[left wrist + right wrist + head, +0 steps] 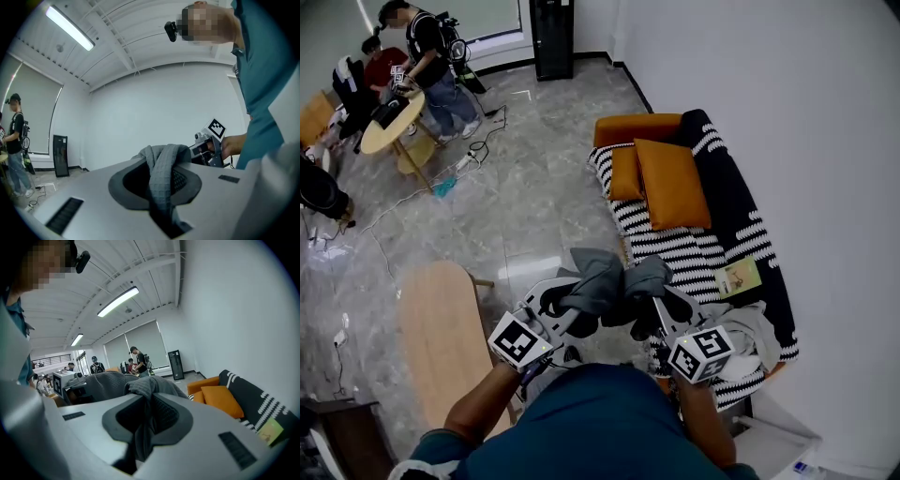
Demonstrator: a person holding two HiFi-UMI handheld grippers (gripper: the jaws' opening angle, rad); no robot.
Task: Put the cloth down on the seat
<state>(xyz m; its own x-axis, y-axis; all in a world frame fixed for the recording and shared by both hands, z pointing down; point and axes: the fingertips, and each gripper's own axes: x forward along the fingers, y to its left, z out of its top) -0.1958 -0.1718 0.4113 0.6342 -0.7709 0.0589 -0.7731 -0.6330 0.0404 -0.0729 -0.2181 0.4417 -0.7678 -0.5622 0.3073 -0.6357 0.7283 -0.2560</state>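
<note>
While the cloth [607, 281] is held up in the air, nothing is on the seat yet.

Left gripper [161, 185]: jaws clamped tight on a fold of the grey cloth, which bunches up over the top of the pads. Right gripper [143, 420]: same, jaws clamped on another fold, with the rest of the fabric draped off toward the other gripper. The two-point hold makes sense. It keeps the cloth strung between the grippers, so it can be laid out instead of dropped in a lump.

Location: the cloth hangs in front of the person, just off the front edge of the sofa seat [675, 248]. As far as the head view shows, it's over floor more than upholstery.

The seat's far end is taken by two orange cushions [667, 183]. Toward the near end there's a card [738, 278], and a heap of pale fabric [750, 333] sits at the near corner. The free striped patch mid-seat, between those, is my guess for the drop zone.

Next, I'd judge: carry both grippers across the front edge, lower, and open both together. Risk: if one side lets go first, the cloth could slide off the front edge.
</note>
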